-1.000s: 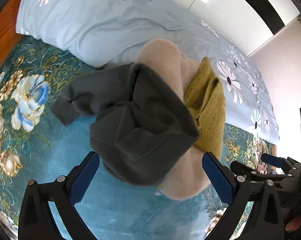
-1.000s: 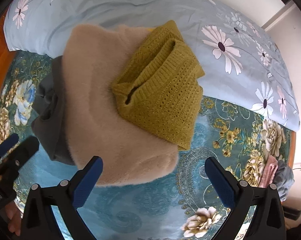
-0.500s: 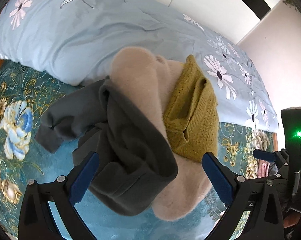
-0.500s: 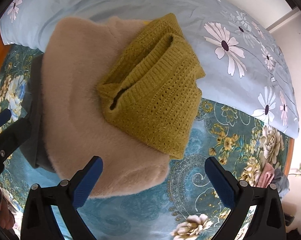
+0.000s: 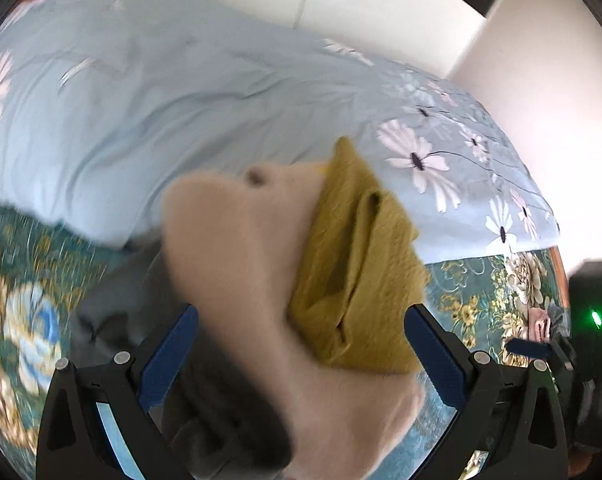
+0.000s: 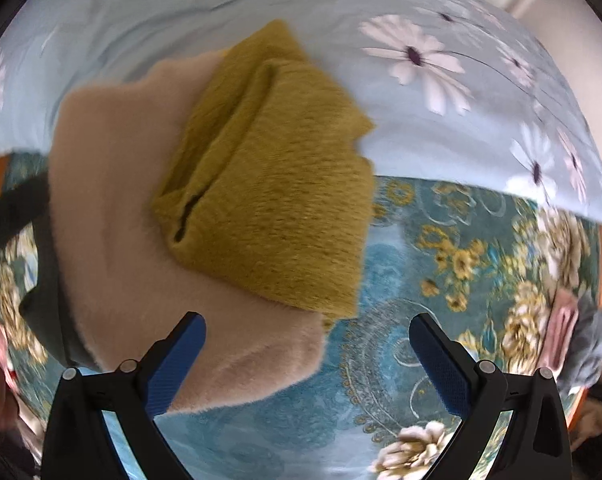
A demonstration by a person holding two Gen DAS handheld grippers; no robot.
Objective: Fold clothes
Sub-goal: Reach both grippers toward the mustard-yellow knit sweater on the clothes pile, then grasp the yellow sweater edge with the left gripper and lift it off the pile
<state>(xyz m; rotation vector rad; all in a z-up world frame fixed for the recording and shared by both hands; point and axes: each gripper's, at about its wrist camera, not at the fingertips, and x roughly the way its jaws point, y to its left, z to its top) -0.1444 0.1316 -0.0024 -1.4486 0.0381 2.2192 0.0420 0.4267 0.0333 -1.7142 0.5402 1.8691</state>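
Observation:
A pile of clothes lies on the teal floral bedspread. A folded mustard knit sweater [image 6: 273,184] sits on top of a fuzzy beige garment [image 6: 113,208], with a dark grey garment [image 5: 221,420] under it at the left. My left gripper [image 5: 301,352] is open, its blue fingers [image 5: 169,352] either side of the pile's near edge, very close. My right gripper [image 6: 307,360] is open and empty, just short of the beige garment's near corner. The mustard sweater [image 5: 353,280] and beige garment [image 5: 237,264] also show in the left wrist view.
A light blue quilt with white flowers [image 6: 441,80] lies behind the pile. The teal floral bedspread [image 6: 421,280] spreads right of it. Small pink and grey items [image 6: 573,340] lie at the far right. The other gripper [image 5: 541,352] shows at the right edge.
Both grippers have moved in closer to the pile. The left view has swung right, so the beige and mustard garments now fill its centre and the grey one sinks low.

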